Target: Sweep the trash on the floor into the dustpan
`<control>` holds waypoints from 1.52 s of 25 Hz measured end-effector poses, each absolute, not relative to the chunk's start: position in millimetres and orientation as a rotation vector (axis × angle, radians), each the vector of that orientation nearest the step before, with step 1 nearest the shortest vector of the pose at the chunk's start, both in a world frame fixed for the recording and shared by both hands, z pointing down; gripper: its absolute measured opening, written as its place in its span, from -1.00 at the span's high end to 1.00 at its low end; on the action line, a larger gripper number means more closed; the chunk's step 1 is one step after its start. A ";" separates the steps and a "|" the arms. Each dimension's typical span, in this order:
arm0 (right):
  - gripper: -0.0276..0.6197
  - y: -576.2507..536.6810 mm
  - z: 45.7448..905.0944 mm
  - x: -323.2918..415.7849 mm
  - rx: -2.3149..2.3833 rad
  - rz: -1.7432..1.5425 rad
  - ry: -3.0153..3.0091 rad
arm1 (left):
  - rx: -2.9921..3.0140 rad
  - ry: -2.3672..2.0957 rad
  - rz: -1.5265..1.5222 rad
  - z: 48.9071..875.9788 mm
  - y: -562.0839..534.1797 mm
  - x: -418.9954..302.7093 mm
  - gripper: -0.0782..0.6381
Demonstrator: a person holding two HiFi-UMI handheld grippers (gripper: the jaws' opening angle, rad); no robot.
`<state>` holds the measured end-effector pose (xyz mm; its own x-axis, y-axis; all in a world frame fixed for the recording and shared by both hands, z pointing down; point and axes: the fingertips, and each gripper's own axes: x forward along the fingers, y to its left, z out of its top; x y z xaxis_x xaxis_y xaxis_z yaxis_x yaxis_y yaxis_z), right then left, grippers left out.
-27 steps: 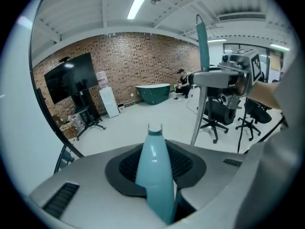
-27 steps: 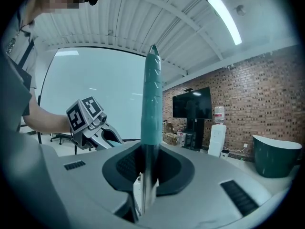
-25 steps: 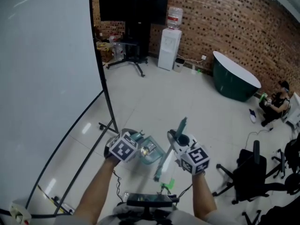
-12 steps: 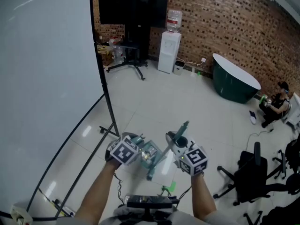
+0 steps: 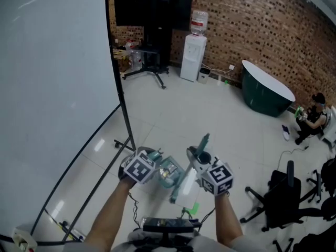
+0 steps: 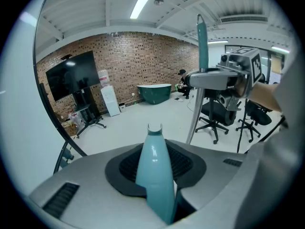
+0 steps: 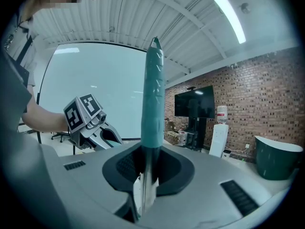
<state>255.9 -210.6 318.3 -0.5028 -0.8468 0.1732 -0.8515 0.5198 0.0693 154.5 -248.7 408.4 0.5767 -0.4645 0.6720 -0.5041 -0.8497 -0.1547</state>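
In the head view my left gripper (image 5: 155, 165) is shut on the teal handle of a see-through teal dustpan (image 5: 169, 172), held above the floor in front of me. In the left gripper view that handle (image 6: 155, 171) sticks out between the jaws, hooked tip forward. My right gripper (image 5: 196, 159) is shut on the broom (image 5: 188, 177), whose teal grip (image 7: 153, 99) stands upright between the jaws above a metal pole. The broom slants down and left past the dustpan. I see no trash on the floor.
A big white screen (image 5: 52, 88) on a black stand fills the left; its leg (image 5: 125, 121) reaches the floor near me. Farther off are a TV stand (image 5: 152, 14), a water dispenser (image 5: 192, 56) and a green tub (image 5: 265, 92). Office chairs (image 5: 281, 196) and a seated person (image 5: 313, 114) are at right.
Both grippers kept their place and their grip. The broom's lower end swung slightly left and came back.
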 end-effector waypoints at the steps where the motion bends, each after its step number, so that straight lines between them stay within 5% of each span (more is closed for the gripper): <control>1: 0.78 -212.1 318.0 254.4 1.457 0.038 -2.577 | 2.738 -0.849 1.143 409.2 -250.0 151.8 0.48; 24: 0.78 -243.4 424.5 186.3 1.304 0.228 -2.464 | 2.677 -0.648 1.308 577.9 -284.5 51.6 0.48; 38: 0.78 -288.6 493.0 154.7 1.300 0.247 -2.404 | 2.745 -0.428 1.303 653.9 -323.4 59.4 0.47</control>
